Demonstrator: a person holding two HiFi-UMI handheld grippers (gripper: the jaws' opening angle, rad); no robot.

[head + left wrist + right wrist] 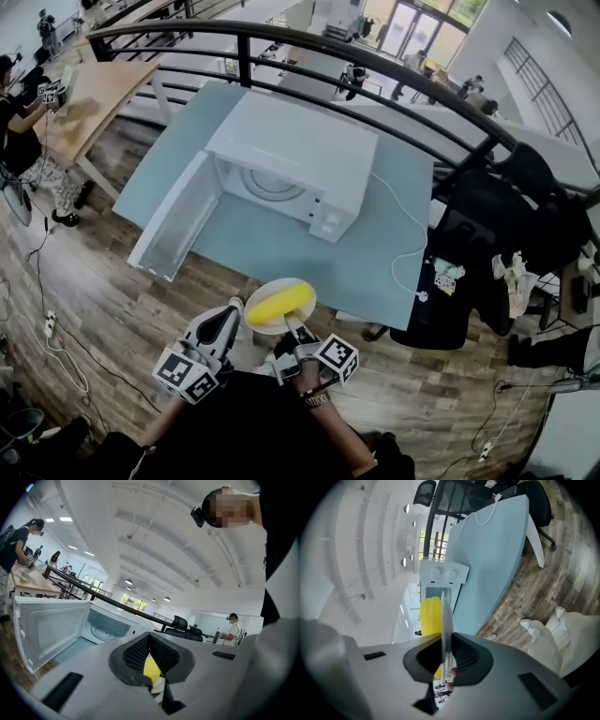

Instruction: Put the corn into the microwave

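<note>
A yellow corn cob (279,302) lies on a small white plate (265,326), held in the air just in front of the light blue table (272,248). My right gripper (292,324) is shut on the plate's near rim. In the right gripper view the plate (445,620) stands edge-on between the jaws of that gripper (446,651), with the corn (430,616) to its left. My left gripper (233,305) is at the plate's left edge, tips together (149,637); corn (151,667) shows in the gap below the tips. The white microwave (300,155) stands on the table, its door (173,230) swung open to the left.
A white cable (405,253) trails over the table's right side. A black curved railing (309,47) runs behind the table, and black office chairs (497,216) stand at the right. A wooden table (84,98) with people at it is at the far left.
</note>
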